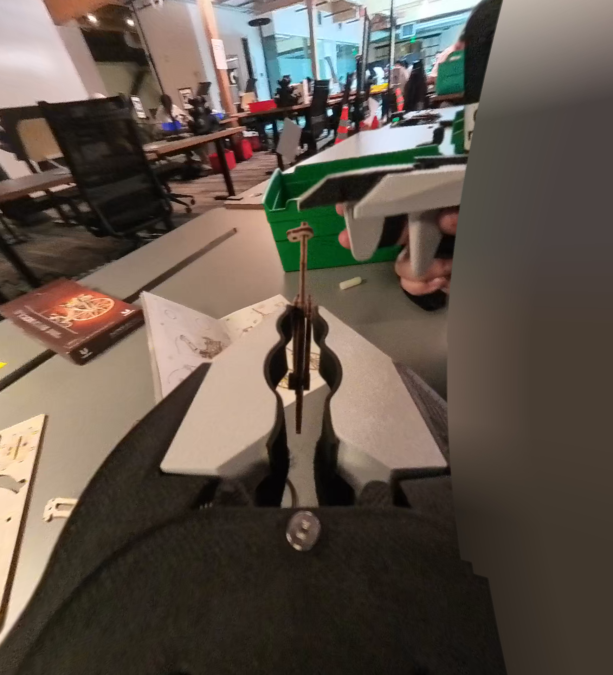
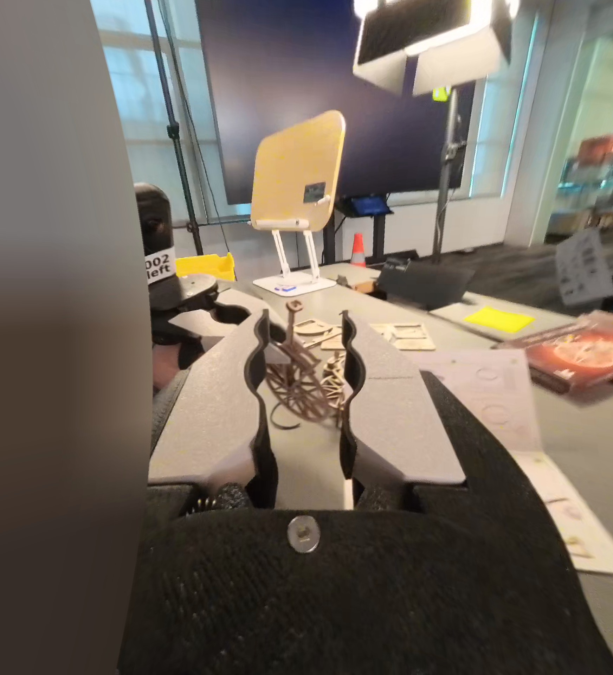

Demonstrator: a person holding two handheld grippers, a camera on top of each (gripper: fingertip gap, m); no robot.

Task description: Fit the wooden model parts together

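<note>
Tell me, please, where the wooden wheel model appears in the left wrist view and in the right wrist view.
Left wrist view: wooden wheel model at centre, edge-on, clamped in the left gripper.
Right wrist view: it sits at centre, seen through the gap of the open right gripper, spokes visible.
Shared landmark: the dark red box on the table.

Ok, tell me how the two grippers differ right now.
The left gripper is shut on the wooden model; the right gripper is open and holds nothing. The left carries the model above the table; the right only frames the model between its spread fingers. Both have grey fingers with black wavy pads.
</note>
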